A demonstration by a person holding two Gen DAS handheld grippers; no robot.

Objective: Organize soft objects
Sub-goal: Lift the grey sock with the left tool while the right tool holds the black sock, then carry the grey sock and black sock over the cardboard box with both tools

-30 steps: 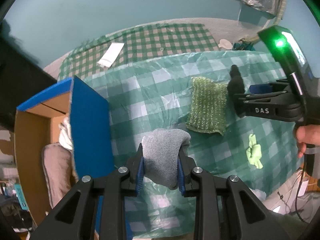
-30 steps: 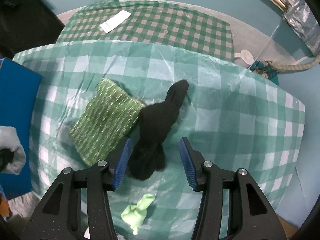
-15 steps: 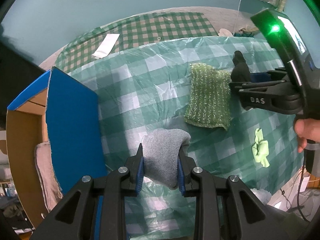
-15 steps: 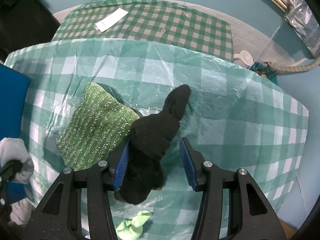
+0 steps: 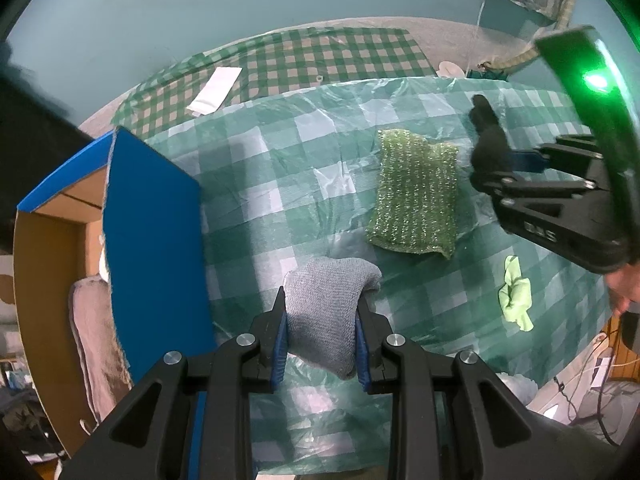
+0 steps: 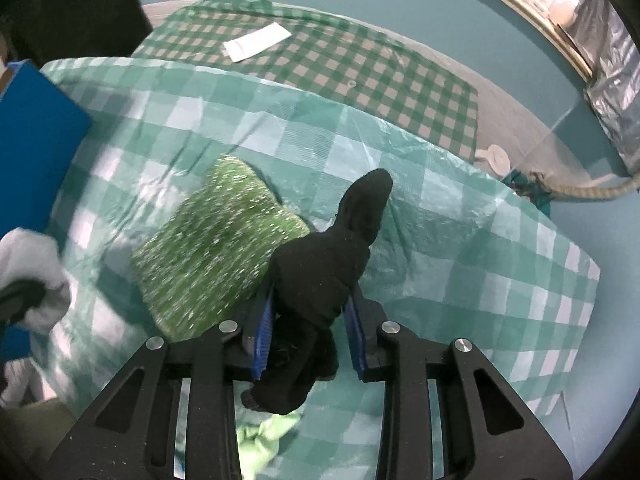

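Observation:
My left gripper (image 5: 320, 320) is shut on a grey knitted sock (image 5: 324, 304) and holds it above the checked tablecloth, right of the blue cardboard box (image 5: 152, 232). My right gripper (image 6: 310, 324) is shut on a black sock (image 6: 320, 272) and holds it off the cloth; it also shows in the left wrist view (image 5: 512, 164). A sparkly green knitted cloth (image 5: 416, 196) lies flat on the table between the grippers, also in the right wrist view (image 6: 216, 256). A small lime-green cloth (image 5: 516, 300) lies crumpled near the front right.
The box stands open at the table's left edge with beige fabric (image 5: 96, 340) inside. A white paper slip (image 5: 216, 90) lies on a darker checked mat (image 5: 320, 60) behind the table. Cables (image 5: 592, 400) hang off the front right.
My right gripper closed on the black sock and lifted it from the cloth. My left gripper, still holding the grey sock, shifted a little relative to the box.

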